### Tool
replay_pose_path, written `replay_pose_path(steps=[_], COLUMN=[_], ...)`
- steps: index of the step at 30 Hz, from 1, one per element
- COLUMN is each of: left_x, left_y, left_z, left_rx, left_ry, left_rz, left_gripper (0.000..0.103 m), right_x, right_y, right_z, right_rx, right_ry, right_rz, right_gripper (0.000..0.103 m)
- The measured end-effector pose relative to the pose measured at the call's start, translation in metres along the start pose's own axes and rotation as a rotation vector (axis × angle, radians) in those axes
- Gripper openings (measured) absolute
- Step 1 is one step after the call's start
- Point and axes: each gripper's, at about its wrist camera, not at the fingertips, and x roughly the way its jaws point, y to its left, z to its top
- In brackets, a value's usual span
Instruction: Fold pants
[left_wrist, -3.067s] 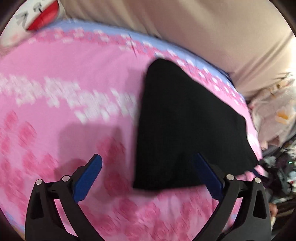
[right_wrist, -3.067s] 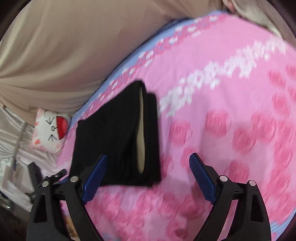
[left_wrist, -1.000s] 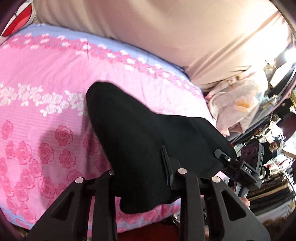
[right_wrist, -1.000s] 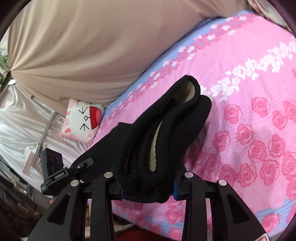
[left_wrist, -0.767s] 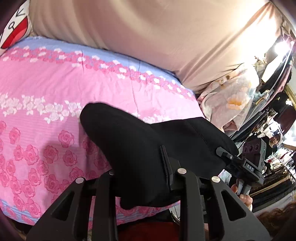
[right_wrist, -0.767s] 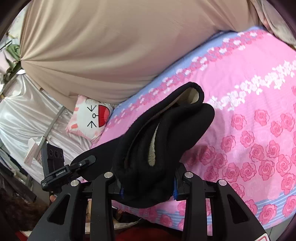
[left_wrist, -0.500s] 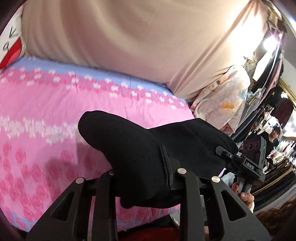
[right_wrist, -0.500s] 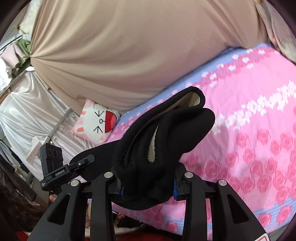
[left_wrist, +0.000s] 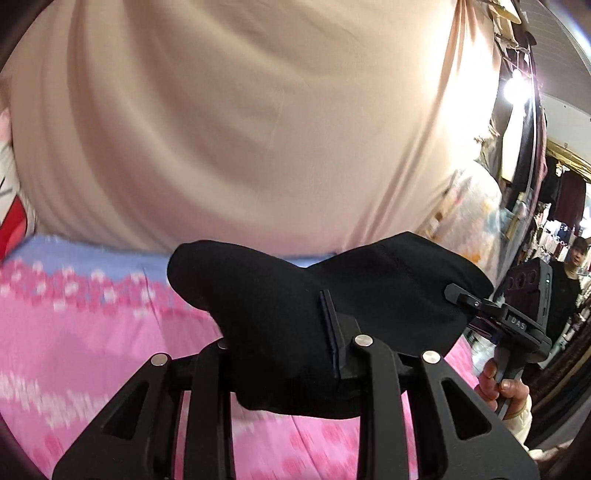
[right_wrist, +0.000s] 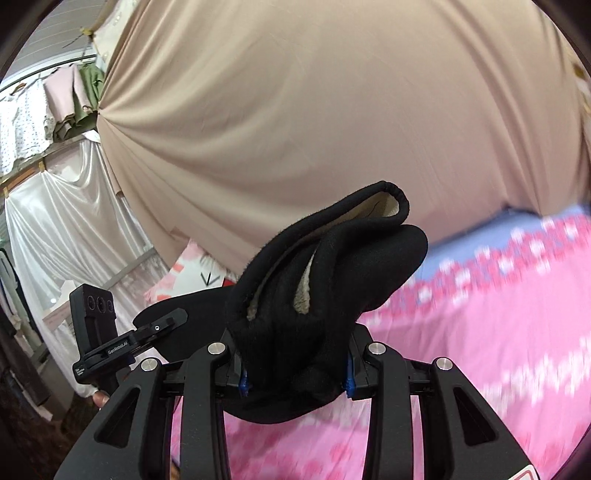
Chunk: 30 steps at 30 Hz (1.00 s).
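Observation:
The folded black pants (left_wrist: 295, 306) with a cream fleece lining (right_wrist: 306, 284) hang between both grippers, lifted above the pink rose bedspread (left_wrist: 74, 354). My left gripper (left_wrist: 284, 350) is shut on one end of the pants. My right gripper (right_wrist: 295, 373) is shut on the other end, a thick bunch of fabric with the elastic waistband (right_wrist: 388, 195) curling up. The right gripper also shows in the left wrist view (left_wrist: 517, 328), and the left gripper shows in the right wrist view (right_wrist: 122, 343).
A beige curtain (left_wrist: 258, 129) hangs behind the bed. A white cat pillow (right_wrist: 195, 273) lies at the bed's far end. White satin drapes (right_wrist: 55, 229) and a shop with a person (left_wrist: 570, 273) flank the bed.
Both grippers closed on the pants' ends and lifted them off the bed. Over the last second they rose higher and tilted up, so the curtain fills more of both views.

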Motion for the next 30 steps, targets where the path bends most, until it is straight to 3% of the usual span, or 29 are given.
replay_pose_path(steps=[7, 12, 18, 22, 26, 30], left_x=[0.059, 0.112, 0.199, 0.252, 0.258, 0.265], left_y=[0.030, 0.056, 0.103, 0.142, 0.137, 0.136], left_z=[0.038, 0.043, 0.018, -0.018, -0.043, -0.060], left_rx=[0.041, 0.050, 0.016, -0.052, 0.037, 0.056], left_ry=[-0.073, -0.082, 0.008, 0.129, 0.155, 0.257], left_rz=[0.058, 0.113, 0.177, 0.195, 0.243, 0.297], left_gripper=[0.025, 0.025, 0.025, 0.025, 0.029, 0.033], right_x=[0.065, 0.124, 0.199, 0.239, 0.242, 0.243], right_y=[-0.034, -0.082, -0.153, -0.194, -0.216, -0.223], right_z=[0.034, 0.035, 0.010, -0.022, -0.043, -0.055], right_rx=[-0.019, 0.014, 0.095, 0.151, 0.224, 0.276], right_ry=[-0.049, -0.029, 0.057, 0.177, 0.231, 0.325], right_rz=[0.010, -0.009, -0.066, -0.127, -0.140, -0.201], right_gripper=[0.034, 0.034, 0.034, 0.034, 0.040, 0.053])
